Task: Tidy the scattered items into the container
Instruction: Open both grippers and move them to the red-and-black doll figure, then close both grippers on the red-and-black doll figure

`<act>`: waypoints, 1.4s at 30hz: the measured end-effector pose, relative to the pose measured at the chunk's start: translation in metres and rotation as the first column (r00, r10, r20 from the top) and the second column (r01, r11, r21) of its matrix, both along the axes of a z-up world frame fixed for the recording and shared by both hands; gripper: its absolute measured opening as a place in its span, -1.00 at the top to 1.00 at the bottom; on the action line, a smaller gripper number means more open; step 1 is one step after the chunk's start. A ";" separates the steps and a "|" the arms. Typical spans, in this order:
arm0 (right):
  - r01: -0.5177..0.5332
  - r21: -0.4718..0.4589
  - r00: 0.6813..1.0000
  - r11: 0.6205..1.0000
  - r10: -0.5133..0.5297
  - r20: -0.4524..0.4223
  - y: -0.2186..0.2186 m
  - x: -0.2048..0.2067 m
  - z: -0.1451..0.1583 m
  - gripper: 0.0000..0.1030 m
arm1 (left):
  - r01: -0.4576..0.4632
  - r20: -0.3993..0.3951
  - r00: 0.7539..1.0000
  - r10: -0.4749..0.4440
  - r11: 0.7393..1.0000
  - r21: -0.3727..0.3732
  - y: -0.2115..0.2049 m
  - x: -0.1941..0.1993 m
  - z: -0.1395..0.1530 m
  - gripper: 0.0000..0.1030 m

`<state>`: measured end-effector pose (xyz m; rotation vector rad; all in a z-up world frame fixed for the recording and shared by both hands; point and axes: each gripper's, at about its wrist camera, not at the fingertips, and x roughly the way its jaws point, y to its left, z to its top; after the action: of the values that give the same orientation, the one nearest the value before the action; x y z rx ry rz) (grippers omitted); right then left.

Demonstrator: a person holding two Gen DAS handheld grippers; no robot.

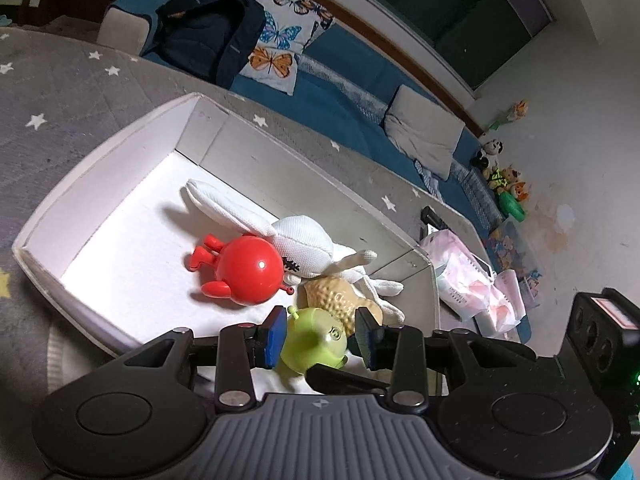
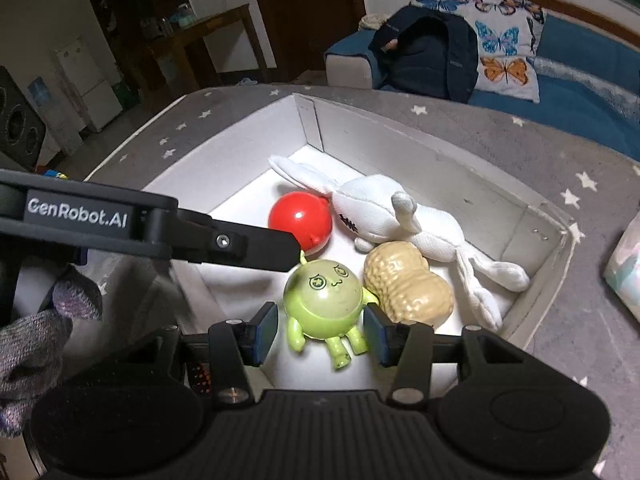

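Blue pads line both tools. The right tool (image 2: 322, 334) stands apart around the green toy figure (image 2: 323, 300), its pads just beside the body; whether they touch it I cannot tell. The left tool (image 1: 320, 330) is also apart, hovering over the same green figure (image 1: 314, 340).

The figure lies in the near part of the white box (image 2: 460, 184), touching a tan peanut toy (image 2: 408, 284) on its right. Farther in lie a red round toy (image 2: 300, 218) and a white plush rabbit (image 2: 400, 216), side by side.

The box sits on a grey star-printed surface (image 2: 520, 152). A pink-and-white packet (image 1: 468, 276) lies right of the box. Beyond are a dark backpack (image 2: 432, 56) and butterfly cushion (image 2: 504, 44).

The left tool's arm, crossing the right wrist view, reads "GenRobot.AI" (image 2: 76, 212).
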<state>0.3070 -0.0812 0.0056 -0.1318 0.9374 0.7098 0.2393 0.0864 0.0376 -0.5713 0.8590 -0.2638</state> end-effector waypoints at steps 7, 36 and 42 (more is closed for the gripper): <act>-0.008 0.025 0.996 1.000 0.006 0.087 -0.010 -0.031 0.026 0.06 | -0.012 0.068 0.998 0.012 1.000 0.000 0.001 -0.032 0.020 0.23; -0.077 -0.031 0.977 0.997 0.081 0.197 -0.033 -0.145 -0.001 -0.18 | 0.001 0.007 1.000 -0.001 0.999 -0.053 -0.008 -0.105 -0.026 0.23; -0.083 -0.026 0.979 0.996 0.086 0.186 -0.033 -0.148 -0.003 -0.18 | -0.003 0.000 1.000 0.003 0.997 -0.071 -0.007 -0.105 -0.034 0.23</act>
<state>0.1593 -0.1138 0.0023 -0.2512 0.7618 0.7536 0.1342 0.0796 0.0040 -0.6385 0.8509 -0.2924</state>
